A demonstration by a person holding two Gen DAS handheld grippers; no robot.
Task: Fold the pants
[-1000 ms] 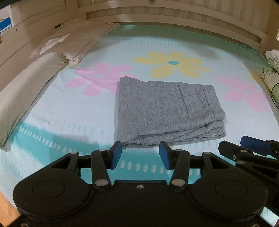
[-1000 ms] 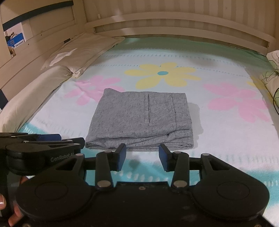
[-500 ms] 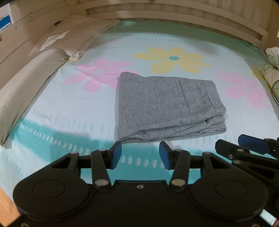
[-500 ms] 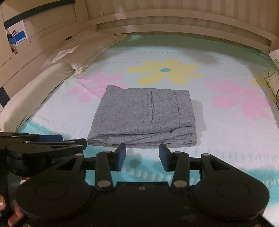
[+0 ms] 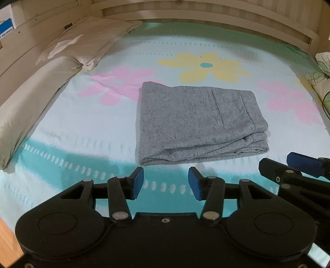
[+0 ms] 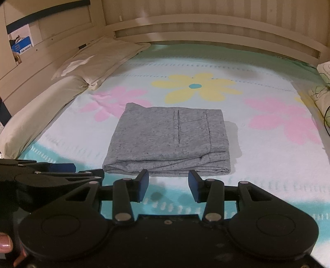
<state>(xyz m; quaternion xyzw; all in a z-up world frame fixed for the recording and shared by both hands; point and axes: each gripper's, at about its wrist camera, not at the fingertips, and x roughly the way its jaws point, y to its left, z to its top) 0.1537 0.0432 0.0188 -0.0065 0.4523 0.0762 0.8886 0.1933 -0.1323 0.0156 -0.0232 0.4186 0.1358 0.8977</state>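
On bed sheet (image 5: 86, 127): folded pants (image 5: 198, 121); both grippers' jaws wide, empty; fingertip (image 6: 5, 244) only in right view.

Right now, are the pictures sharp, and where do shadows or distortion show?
Left wrist view: sharp, the bed rail bowed by the fisheye lens. Right wrist view: sharp too, the folded pants casting a shadow to their right on the sheet.

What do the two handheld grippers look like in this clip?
Both the left gripper and the right gripper are matte black plastic, with two round housings, linkage arms with silver pivot pins, and blue pads on the jaws. No cables or sleeves show.
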